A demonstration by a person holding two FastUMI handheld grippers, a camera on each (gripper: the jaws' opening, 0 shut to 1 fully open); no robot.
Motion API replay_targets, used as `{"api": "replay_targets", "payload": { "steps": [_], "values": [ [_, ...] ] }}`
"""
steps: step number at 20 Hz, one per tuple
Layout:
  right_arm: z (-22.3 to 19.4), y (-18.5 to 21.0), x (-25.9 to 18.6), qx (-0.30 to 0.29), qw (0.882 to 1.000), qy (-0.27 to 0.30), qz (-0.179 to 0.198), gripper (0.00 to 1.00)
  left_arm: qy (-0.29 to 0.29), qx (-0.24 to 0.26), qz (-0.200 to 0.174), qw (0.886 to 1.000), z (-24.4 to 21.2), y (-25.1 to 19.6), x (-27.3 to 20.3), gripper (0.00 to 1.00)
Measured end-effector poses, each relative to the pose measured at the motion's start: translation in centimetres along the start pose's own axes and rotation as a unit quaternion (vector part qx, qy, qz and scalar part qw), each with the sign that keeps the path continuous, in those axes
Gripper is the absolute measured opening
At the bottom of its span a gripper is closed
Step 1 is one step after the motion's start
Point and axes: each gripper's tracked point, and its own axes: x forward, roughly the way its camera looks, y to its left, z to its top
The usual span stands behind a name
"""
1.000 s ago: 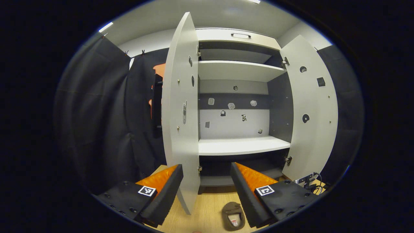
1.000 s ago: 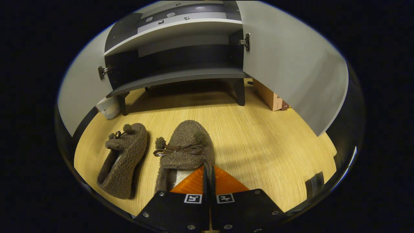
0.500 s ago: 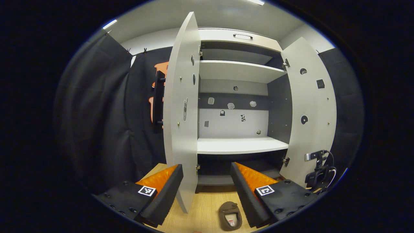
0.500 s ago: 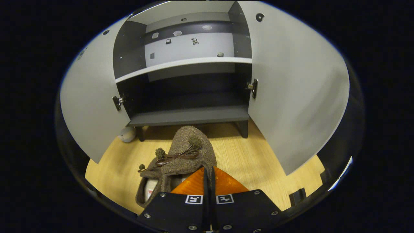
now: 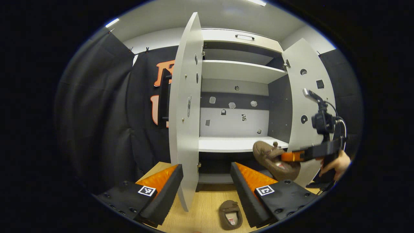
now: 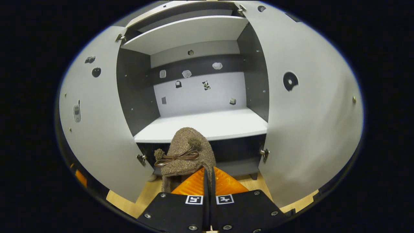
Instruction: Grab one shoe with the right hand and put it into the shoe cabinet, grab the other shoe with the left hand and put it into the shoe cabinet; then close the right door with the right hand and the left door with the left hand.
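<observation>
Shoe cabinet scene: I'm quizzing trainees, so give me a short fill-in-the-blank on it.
1. The right gripper is shut on a ____.
2. The other shoe lies on the ____.
3. Both doors of the cabinet stand ____.
4. The left gripper holds ____.

Missing words: shoe; floor; open; nothing

You are looking at a wooden floor (image 5: 207, 207) that is carrying the shoe cabinet (image 5: 239, 35) on its dark legs, both doors standing open. One brown shoe (image 5: 230, 215) is lying directly on the boards in front of the cabinet, opening facing up. The white middle shelf (image 6: 207, 124) and the dark bottom shelf (image 5: 213, 178) are sitting bare.
</observation>
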Motion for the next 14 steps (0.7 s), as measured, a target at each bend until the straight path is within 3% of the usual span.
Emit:
{"api": "replay_targets", "payload": {
  "steps": [7,11,14],
  "values": [
    [10.8,0.0,7.5,-0.009,0.999,-0.047,-0.013,0.00,0.003,0.002,0.008,1.000,-0.5,0.5,-0.2,0.96],
    [12.3,-2.0,14.6,-0.017,0.998,-0.031,-0.048,0.00,0.002,0.004,0.018,1.000,-0.4,1.3,-0.2,0.96],
    [11.6,-3.6,18.5,0.017,0.997,0.001,-0.070,0.00,0.001,0.006,0.021,1.000,-0.5,1.7,-0.1,0.96]
  ]
}}
